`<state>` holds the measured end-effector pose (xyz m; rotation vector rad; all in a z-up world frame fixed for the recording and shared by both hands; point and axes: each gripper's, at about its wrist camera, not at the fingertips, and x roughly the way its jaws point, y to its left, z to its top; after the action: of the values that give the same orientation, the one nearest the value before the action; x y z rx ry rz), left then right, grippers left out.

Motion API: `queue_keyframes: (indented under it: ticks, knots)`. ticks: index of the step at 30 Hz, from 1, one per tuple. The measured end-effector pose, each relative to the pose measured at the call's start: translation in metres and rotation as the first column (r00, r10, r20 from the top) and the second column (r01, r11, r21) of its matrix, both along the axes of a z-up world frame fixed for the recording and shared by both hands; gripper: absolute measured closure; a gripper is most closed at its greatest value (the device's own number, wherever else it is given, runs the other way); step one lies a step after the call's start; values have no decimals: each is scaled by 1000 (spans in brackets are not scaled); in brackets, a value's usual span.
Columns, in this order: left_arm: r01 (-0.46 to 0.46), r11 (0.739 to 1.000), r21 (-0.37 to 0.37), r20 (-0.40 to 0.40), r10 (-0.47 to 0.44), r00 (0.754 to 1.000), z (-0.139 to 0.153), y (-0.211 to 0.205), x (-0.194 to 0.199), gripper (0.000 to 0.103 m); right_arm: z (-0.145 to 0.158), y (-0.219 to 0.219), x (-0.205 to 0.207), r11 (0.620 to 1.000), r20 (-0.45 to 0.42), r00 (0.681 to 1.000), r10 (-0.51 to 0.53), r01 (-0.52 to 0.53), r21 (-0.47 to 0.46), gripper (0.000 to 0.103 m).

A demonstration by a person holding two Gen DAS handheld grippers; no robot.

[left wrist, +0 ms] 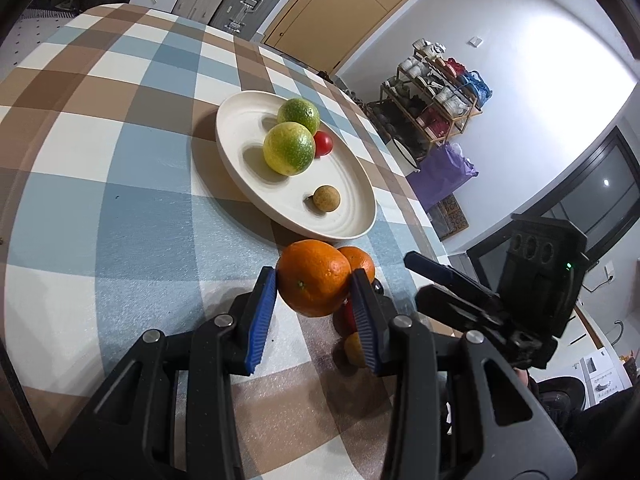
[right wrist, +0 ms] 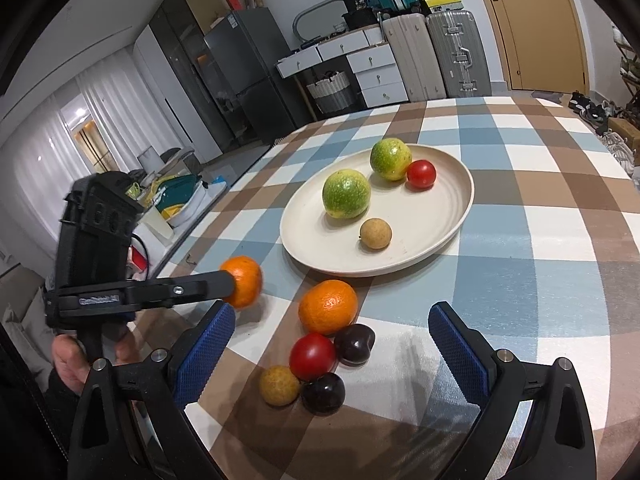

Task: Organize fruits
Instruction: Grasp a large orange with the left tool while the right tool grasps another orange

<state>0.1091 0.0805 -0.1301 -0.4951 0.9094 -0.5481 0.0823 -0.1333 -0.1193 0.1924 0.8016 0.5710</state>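
Observation:
My left gripper (left wrist: 316,284) is shut on an orange (left wrist: 312,278), held just above the table short of the cream plate (left wrist: 240,128); the gripper and orange also show in the right wrist view (right wrist: 244,282). The plate (right wrist: 460,184) holds two green citrus fruits (right wrist: 346,194), a red tomato (right wrist: 421,174) and a brown longan (right wrist: 375,233). On the cloth lie a second orange (right wrist: 328,306), a tomato (right wrist: 312,356), two dark plums (right wrist: 354,344) and a longan (right wrist: 279,385). My right gripper (right wrist: 332,344) is open, above and around this pile.
The table has a blue, brown and white checked cloth (right wrist: 540,240). Its left edge (right wrist: 224,196) drops to floor clutter. Suitcases (right wrist: 456,52), drawers and a fridge stand behind. A shoe rack (left wrist: 436,92) is beyond the table's far side.

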Motion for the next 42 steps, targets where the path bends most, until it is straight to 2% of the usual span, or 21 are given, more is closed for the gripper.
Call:
queue_keyframes:
  ticks: [15,19,24,26,27,28,35,38,42]
  knots:
    - [-8,1000,-28,2,8,1000,0,15,-6,68,-16,20,22,999,-48,999,24,-26,-41,4]
    - [-4,1000,-29,0,4,1000,-1,17,-7,68,-20,26,25,998,-66,997,31,-35,-60,20]
    - [-1,1000,-31,1,1,1000,-2,17,-6,68,-23,30,27,997,-72,997,42,-47,-69,32]
    - [-1,999,-33,1,1,1000,-2,16,-5,68,-24,31,28,996,-77,996,46,-51,-71,43]
    - [0,999,-33,0,0,1000,-2,16,-5,68,-25,32,29,996,-86,995,56,-62,-68,54]
    - [-1,999,-32,0,1,1000,-2,16,-5,68,-26,33,29,995,-92,994,61,-68,-74,59]
    - [-2,1000,-28,-2,2,1000,-1,13,-5,68,-25,26,28,997,-91,994,55,-60,-47,62]
    - [-35,999,19,19,34,999,5,12,-8,68,-23,25,26,998,-81,995,55,-58,-36,62]
    - [-28,999,40,48,26,999,16,7,-10,68,-21,20,24,999,-82,995,53,-54,-8,62]
